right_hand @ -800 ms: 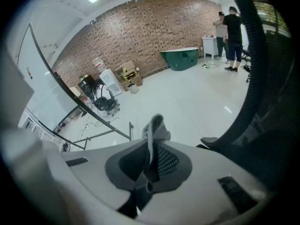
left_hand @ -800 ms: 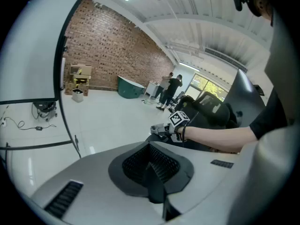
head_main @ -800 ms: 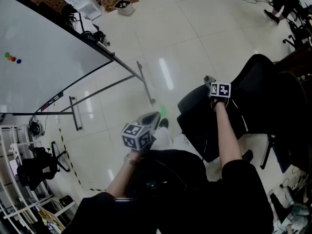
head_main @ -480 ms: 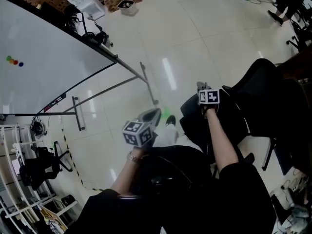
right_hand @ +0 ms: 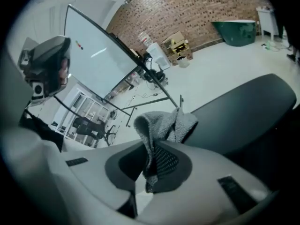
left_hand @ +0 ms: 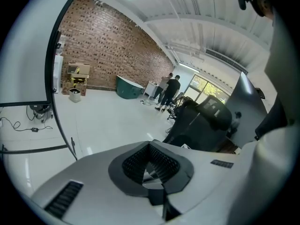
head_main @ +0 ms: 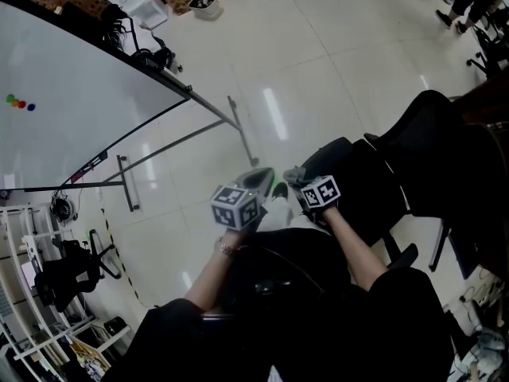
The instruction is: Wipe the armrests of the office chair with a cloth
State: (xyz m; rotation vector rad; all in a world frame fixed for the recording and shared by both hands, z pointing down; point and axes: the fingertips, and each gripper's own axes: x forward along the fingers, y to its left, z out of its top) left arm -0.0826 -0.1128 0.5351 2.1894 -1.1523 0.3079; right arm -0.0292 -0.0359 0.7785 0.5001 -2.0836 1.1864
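Pulled back from the chair, the right tool now sits close in front of the person's body, just beside the left tool, which has barely shifted. In the right gripper view the right tool's jaws are closed on a grey terry cloth; its free end stands bunched above the jaw tips. In the left gripper view the left tool has its jaws brought together at the tips, with nothing between them.

Just beyond the cloth lies a broad black surface of the office chair. From the head view the chair stands to the right of both tools, and the cloth is beside it. Whether the two touch I cannot tell.

Underfoot is a glossy pale tiled floor that mirrors the ceiling lights. A large whiteboard on a metal stand fills the left side, with shelving below it. A brick wall closes the far end, and two people stand well away near it.

Dark sleeves and the person's torso cover the lower head view. The chair reads black on black, so its armrests cannot be picked out.
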